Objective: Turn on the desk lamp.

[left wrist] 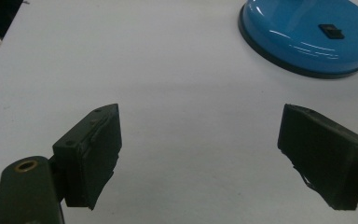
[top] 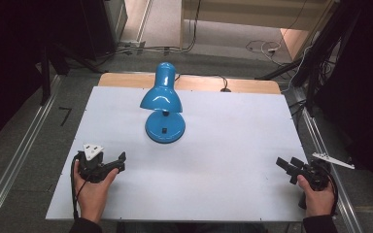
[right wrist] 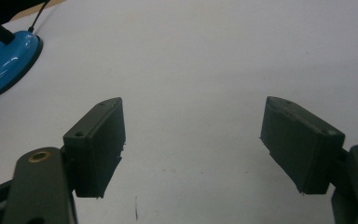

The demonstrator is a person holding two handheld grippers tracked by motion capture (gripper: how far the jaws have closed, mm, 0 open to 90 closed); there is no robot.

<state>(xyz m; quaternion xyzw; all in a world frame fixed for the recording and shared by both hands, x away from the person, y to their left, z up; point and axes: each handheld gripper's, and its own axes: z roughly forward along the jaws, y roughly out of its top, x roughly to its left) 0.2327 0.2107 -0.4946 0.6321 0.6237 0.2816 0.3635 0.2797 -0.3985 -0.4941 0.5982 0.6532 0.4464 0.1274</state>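
A blue desk lamp [top: 163,97] stands on the white table top [top: 223,131], left of centre toward the back, its shade bent down over its round base [top: 164,127]. The base has a small black switch [left wrist: 331,31] on top. My left gripper [top: 118,163] rests at the front left, held by a hand, jaws wide open and nothing between them; the lamp base [left wrist: 307,35] lies ahead to its upper right. My right gripper [top: 287,165] sits at the front right edge, also open and holding nothing. In the right gripper view the lamp base [right wrist: 4,63] is far off at the left.
A black cable [top: 209,77] runs from the lamp over the table's wooden back edge [top: 194,82]. Metal rails [top: 19,155] flank the table on both sides. Cables and dark stands clutter the floor behind.
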